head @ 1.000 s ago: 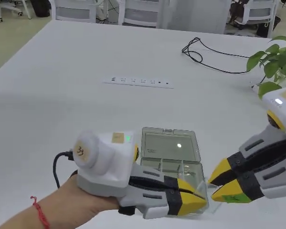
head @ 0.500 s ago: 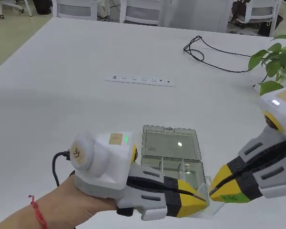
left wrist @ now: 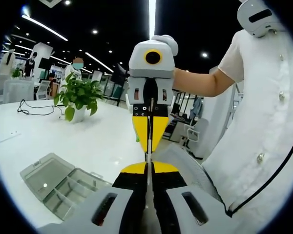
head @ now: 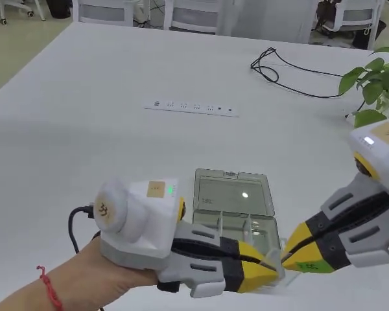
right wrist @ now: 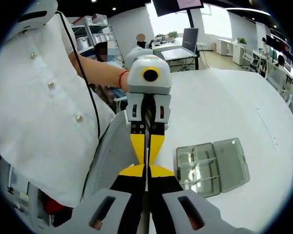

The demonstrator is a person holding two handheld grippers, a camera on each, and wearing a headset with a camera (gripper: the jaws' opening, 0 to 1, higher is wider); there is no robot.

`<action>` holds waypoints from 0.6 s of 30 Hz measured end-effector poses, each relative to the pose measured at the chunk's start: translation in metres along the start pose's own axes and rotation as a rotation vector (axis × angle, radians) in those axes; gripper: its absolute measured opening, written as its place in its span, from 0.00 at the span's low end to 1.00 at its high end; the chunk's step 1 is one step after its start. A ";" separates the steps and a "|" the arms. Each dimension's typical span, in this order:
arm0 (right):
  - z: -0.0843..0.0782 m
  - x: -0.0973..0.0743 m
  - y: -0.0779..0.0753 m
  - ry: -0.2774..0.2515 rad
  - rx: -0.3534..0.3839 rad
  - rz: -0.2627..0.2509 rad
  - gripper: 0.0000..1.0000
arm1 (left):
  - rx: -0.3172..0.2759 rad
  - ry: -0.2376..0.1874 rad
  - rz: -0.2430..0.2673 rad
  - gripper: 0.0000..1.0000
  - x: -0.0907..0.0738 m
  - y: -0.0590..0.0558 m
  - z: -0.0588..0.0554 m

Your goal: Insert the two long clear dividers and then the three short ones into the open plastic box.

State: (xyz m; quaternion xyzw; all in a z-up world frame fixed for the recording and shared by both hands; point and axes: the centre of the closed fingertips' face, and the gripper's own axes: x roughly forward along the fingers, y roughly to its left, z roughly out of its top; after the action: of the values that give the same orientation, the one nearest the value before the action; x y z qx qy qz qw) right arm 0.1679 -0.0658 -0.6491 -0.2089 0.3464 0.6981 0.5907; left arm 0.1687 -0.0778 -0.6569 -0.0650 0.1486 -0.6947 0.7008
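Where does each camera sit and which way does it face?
Head view: on the headset, looking down at the box on the table; left tool, right tool, a hand show.
Left gripper view: on left tool, facing right tool, arm and shirt.
Right gripper view: on right tool, facing left tool, arm and shirt.
Shared: all see the box.

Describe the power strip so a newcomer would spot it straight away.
Start from the big white table and look past the open clear box at the near side, toward the middle. There lies the power strip, long, thin, flat and white, with a row of small sockets. Unlike the looping black cable further back on the right, it is straight and pale.
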 end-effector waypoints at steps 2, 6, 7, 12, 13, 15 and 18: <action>0.000 0.000 -0.001 -0.001 0.000 -0.004 0.03 | -0.004 -0.001 0.005 0.00 -0.001 0.001 0.000; 0.001 -0.001 -0.005 0.000 -0.003 -0.022 0.03 | 0.001 0.009 0.026 0.03 -0.004 0.004 -0.004; 0.002 -0.002 -0.006 -0.003 -0.003 -0.025 0.03 | -0.001 0.006 0.031 0.04 -0.005 0.005 -0.003; 0.003 -0.003 -0.011 -0.005 -0.003 -0.047 0.03 | -0.004 0.015 0.066 0.11 -0.010 0.010 -0.007; 0.003 -0.003 -0.012 -0.006 -0.002 -0.053 0.03 | 0.000 0.017 0.073 0.12 -0.012 0.012 -0.009; 0.003 -0.005 -0.017 -0.006 -0.004 -0.068 0.03 | -0.002 0.020 0.089 0.15 -0.016 0.015 -0.010; 0.002 -0.007 -0.026 -0.007 -0.007 -0.096 0.03 | -0.008 0.024 0.119 0.22 -0.021 0.020 -0.012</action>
State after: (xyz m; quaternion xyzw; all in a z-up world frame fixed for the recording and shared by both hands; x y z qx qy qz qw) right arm 0.1946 -0.0673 -0.6484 -0.2251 0.3316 0.6707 0.6241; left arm 0.1846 -0.0548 -0.6713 -0.0504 0.1633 -0.6517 0.7389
